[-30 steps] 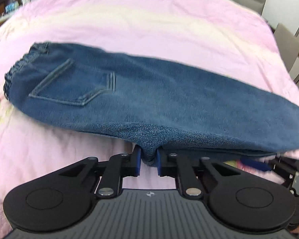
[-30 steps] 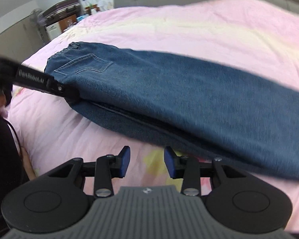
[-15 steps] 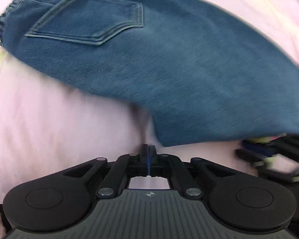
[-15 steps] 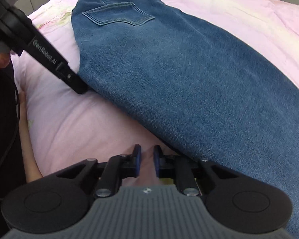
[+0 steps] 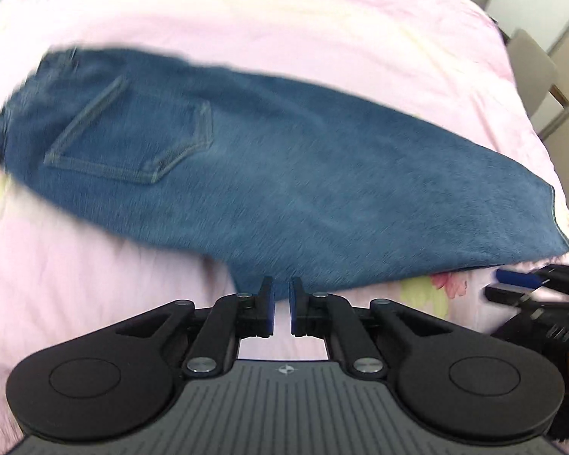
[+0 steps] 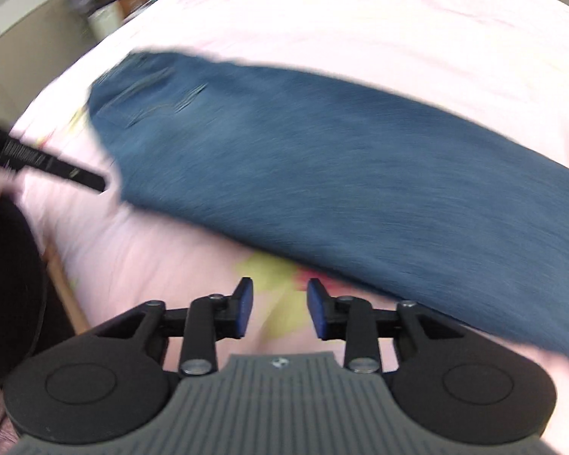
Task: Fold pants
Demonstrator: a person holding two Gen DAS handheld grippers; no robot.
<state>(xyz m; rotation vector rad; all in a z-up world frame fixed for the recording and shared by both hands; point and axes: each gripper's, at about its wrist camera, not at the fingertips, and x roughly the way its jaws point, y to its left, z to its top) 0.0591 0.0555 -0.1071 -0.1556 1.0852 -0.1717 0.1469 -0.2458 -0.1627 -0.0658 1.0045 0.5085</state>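
Where pink bedding (image 5: 322, 19) lies: folded denim pants (image 5: 284, 174) (blurred), both tongs spread.

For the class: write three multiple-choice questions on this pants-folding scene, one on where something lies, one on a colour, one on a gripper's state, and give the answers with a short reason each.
1. Where do the jeans lie?
A. on the pink bedspread
B. hung over a chair
C. in a basket

2. What colour are the pads on the fingers of the right gripper?
A. red
B. blue
C. white

3. How does the left gripper stand?
A. clamped on the waistband
B. wide open above the pocket
C. jaws a narrow gap apart, holding nothing

Answers:
1 A: both views show the jeans flat on the bedspread.
2 B: the right wrist view shows blue pads on black fingers.
3 C: in the left wrist view a slim gap shows between the pads, just short of the near edge of the jeans, with no cloth in it.
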